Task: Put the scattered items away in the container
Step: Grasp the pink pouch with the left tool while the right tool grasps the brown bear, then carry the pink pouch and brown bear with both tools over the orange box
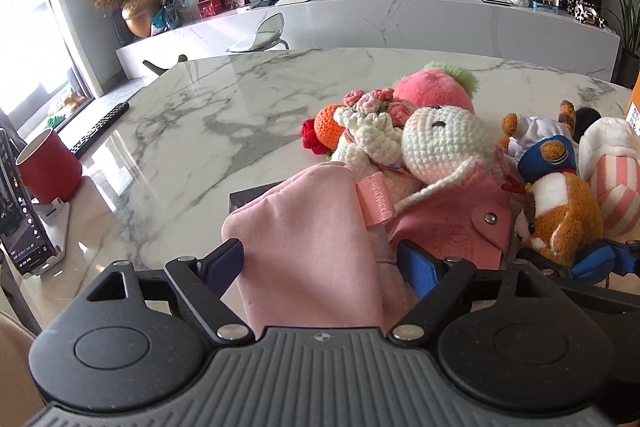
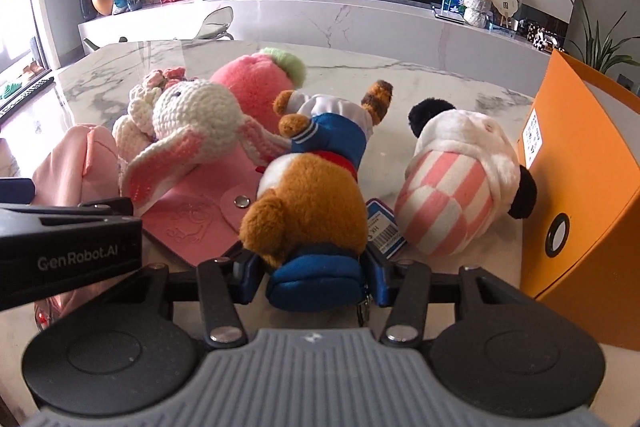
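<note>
Marble worktop (image 1: pixel 208 115) is carrying everything: left tongs (image 1: pixel 320 263) are standing spread wide around a pink pouch (image 1: pixel 304 227), right tongs (image 2: pixel 314 275) are clamping the brown plush's blue cap (image 2: pixel 316 279), an orange box (image 2: pixel 580 187) is sitting right.

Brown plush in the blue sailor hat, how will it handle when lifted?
Brown plush: probably light and squashy, since its blue hat looks pinched between the right tongs. Limbs and paper tag will likely dangle. Fuzzy fabric looks unlikely to slip.
</note>
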`<state>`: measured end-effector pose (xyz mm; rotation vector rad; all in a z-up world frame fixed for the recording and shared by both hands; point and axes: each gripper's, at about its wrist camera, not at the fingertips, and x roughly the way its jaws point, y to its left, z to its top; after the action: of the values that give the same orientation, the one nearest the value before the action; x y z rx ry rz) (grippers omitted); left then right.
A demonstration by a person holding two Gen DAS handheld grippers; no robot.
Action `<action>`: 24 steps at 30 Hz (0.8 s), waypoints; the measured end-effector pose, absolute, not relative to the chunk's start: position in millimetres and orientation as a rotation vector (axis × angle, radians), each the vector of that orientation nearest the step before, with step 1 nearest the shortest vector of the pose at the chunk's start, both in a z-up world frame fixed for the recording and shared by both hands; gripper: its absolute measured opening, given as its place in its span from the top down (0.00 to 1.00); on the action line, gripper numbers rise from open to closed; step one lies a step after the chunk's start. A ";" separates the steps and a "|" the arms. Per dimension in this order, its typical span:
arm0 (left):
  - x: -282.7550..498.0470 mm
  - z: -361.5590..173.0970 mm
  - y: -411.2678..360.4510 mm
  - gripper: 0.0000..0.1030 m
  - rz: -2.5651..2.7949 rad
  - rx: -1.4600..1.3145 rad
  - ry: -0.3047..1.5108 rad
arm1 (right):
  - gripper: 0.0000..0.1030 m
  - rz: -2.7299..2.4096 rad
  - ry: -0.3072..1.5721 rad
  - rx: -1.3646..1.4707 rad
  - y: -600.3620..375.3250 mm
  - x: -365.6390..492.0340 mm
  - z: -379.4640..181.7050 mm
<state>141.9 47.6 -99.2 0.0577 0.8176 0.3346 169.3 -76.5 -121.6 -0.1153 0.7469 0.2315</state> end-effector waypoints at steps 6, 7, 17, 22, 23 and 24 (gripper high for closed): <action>137.0 -112.3 58.4 0.01 0.388 0.041 0.909 | 0.48 0.215 0.755 -0.110 -76.1 152.9 -121.5; 137.4 -115.7 62.6 0.01 0.398 0.018 0.930 | 0.49 0.214 0.755 -0.113 -75.4 148.9 -121.4; 115.2 -112.4 61.7 0.09 0.361 0.020 0.910 | 0.51 0.188 0.731 -0.150 -77.1 114.9 -115.1; 102.9 -103.7 52.8 0.13 0.320 0.032 0.891 | 0.52 0.186 0.719 -0.132 -82.4 97.3 -103.5; 99.5 -101.1 50.3 0.13 0.311 0.036 0.885 | 0.52 0.182 0.720 -0.128 -83.3 93.1 -101.7; 96.1 -98.2 47.5 0.13 0.302 0.040 0.877 | 0.52 0.176 0.720 -0.125 -84.6 89.1 -99.4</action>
<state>96.1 47.5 -98.2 0.0397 0.8768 0.3023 89.1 -84.6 -99.4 -0.1251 0.7197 0.1757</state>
